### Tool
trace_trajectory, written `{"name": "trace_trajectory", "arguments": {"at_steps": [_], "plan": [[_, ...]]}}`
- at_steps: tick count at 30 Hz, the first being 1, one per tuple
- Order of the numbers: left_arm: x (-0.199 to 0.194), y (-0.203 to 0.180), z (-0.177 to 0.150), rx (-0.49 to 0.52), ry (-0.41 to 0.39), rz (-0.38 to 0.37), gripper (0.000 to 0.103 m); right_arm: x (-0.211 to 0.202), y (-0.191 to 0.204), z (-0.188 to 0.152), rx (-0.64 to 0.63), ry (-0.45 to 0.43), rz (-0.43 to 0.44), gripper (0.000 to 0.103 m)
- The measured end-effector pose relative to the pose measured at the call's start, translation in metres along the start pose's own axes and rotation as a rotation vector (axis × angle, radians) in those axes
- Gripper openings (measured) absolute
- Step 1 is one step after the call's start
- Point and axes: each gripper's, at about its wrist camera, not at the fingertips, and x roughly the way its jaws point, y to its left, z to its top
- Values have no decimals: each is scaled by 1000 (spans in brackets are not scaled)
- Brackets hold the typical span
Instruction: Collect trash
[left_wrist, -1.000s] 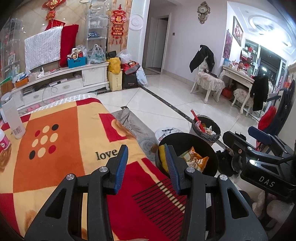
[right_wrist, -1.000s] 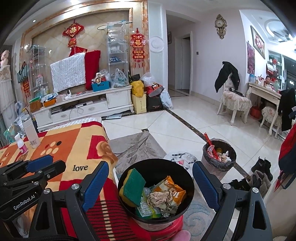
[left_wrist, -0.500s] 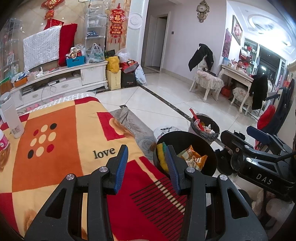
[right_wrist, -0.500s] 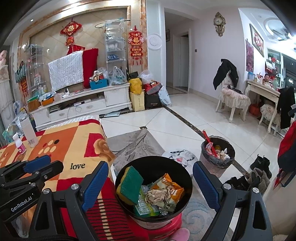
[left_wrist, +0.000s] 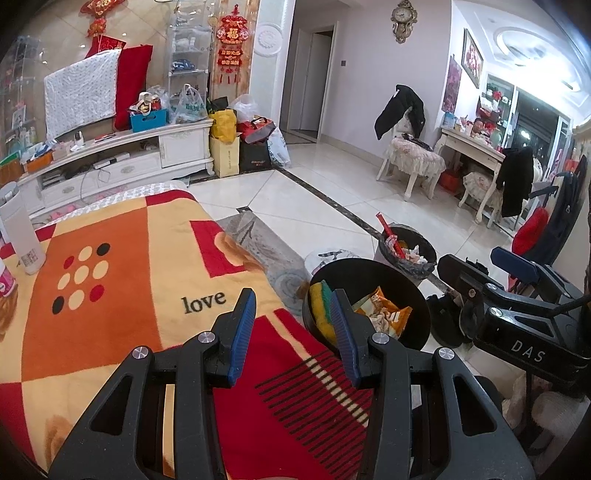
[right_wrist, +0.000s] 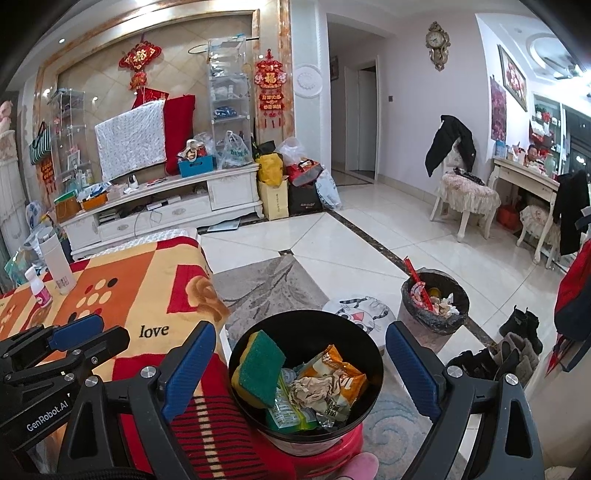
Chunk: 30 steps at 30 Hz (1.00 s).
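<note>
A black round bin (right_wrist: 369, 354) stands on a red stool beside the table. It holds a green-and-yellow sponge (right_wrist: 260, 371), an orange snack wrapper (right_wrist: 341, 369), crumpled paper (right_wrist: 314, 389) and a green packet (right_wrist: 286, 411). My right gripper (right_wrist: 301, 363) is open wide and empty, its fingers either side of the bin, above it. My left gripper (left_wrist: 291, 330) is open and empty over the blanket-covered table (left_wrist: 122, 295), just left of the bin (left_wrist: 415, 295). The left gripper also shows at the left of the right wrist view (right_wrist: 88, 336).
A white bottle (right_wrist: 57, 264) and a small pink-labelled bottle (right_wrist: 37, 286) stand at the table's far left. A second lined trash can (right_wrist: 434, 306) full of rubbish stands on the tiled floor. Shoes (right_wrist: 517, 343) lie to its right. A grey rug (right_wrist: 269, 291) lies past the table.
Both grippers have shifted only slightly; the views drifted a little. Both stay open and empty, and the bin's contents are unchanged.
</note>
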Motion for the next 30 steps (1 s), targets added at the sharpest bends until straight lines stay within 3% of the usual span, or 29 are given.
{"name": "trace_trajectory", "arguments": {"at_steps": [30], "plan": [[3, -4, -11, -8, 12, -6, 40, 3, 0, -6, 7, 28, 1, 93]]}}
